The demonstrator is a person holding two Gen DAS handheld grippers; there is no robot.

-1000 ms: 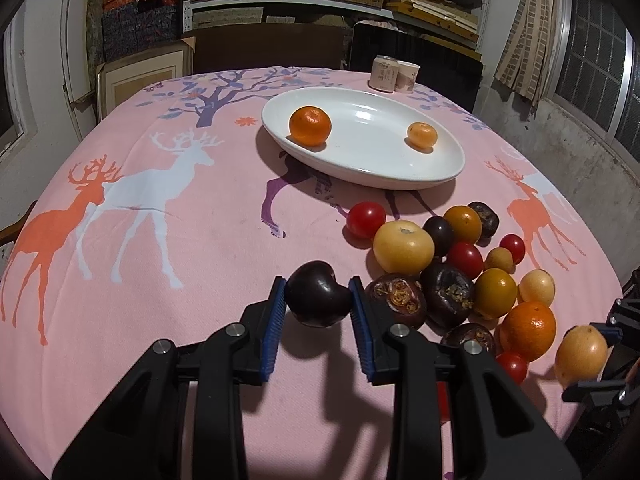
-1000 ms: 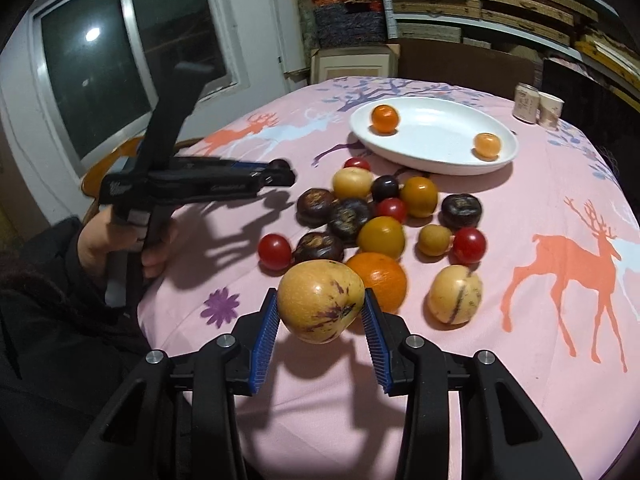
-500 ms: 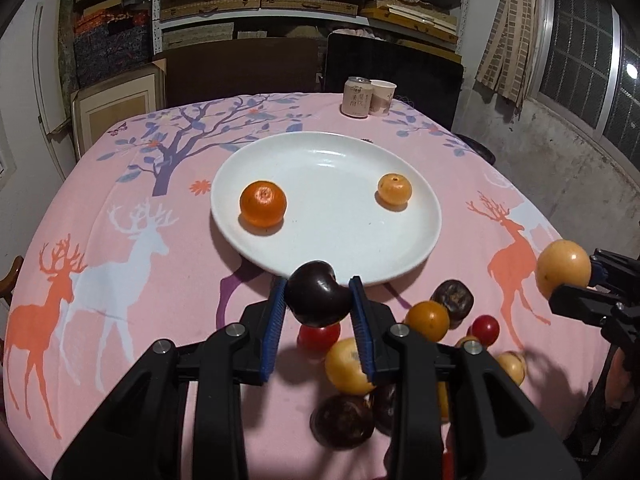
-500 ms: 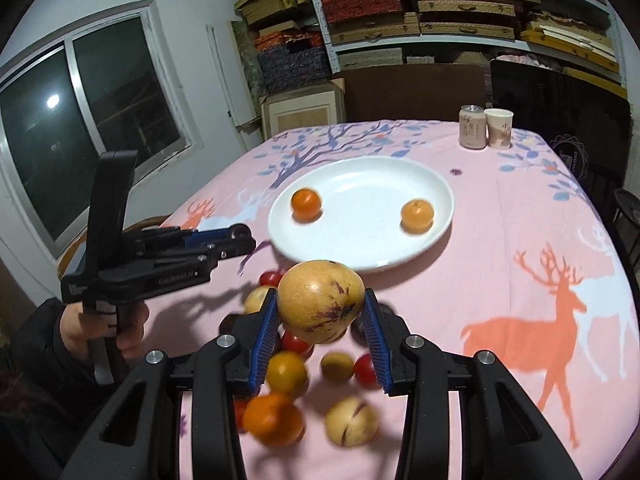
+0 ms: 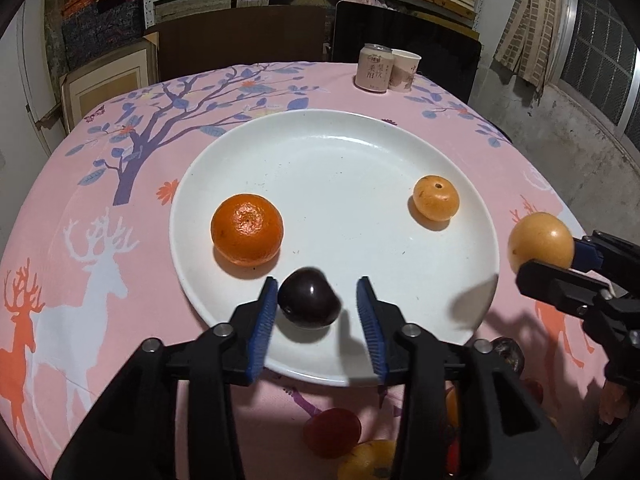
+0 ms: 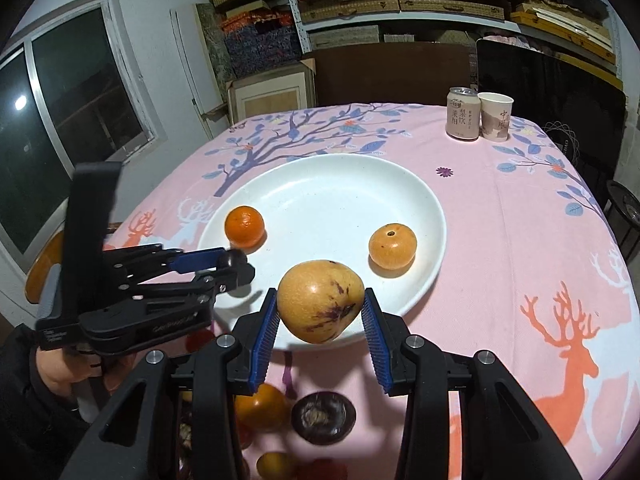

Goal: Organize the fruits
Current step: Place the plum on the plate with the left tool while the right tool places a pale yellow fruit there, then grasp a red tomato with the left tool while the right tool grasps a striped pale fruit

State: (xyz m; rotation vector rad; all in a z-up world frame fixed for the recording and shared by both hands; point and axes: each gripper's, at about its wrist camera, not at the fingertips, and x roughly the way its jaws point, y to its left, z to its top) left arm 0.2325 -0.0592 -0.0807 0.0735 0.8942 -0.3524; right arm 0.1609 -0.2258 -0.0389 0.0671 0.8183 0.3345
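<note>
Left gripper [image 5: 316,312] jaws opening, dark plum [image 5: 309,298] loose between its blue pads over white plate [image 5: 340,148], right gripper [image 6: 320,322] squeezing yellow pear-shaped fruit [image 6: 320,301] tight above plate's near rim, orange [image 5: 247,230] past left pad.

Both handheld tools are built the same way: matte black plastic frames with angular, open cut-outs along the arms. The left gripper [image 5: 317,322] carries two blue ribbed pads [image 5: 262,330] on the inner faces of its fingers, and round silver screws [image 5: 221,331] sit at the pivots. The right gripper [image 6: 319,334] matches it, blue ribbed pads and silver screws alike. From the right wrist view, the left tool shows a tall black upright block, small grey lettering on its side, and a hand [image 6: 60,372] emerging from a dark sleeve [image 6: 24,408].
</note>
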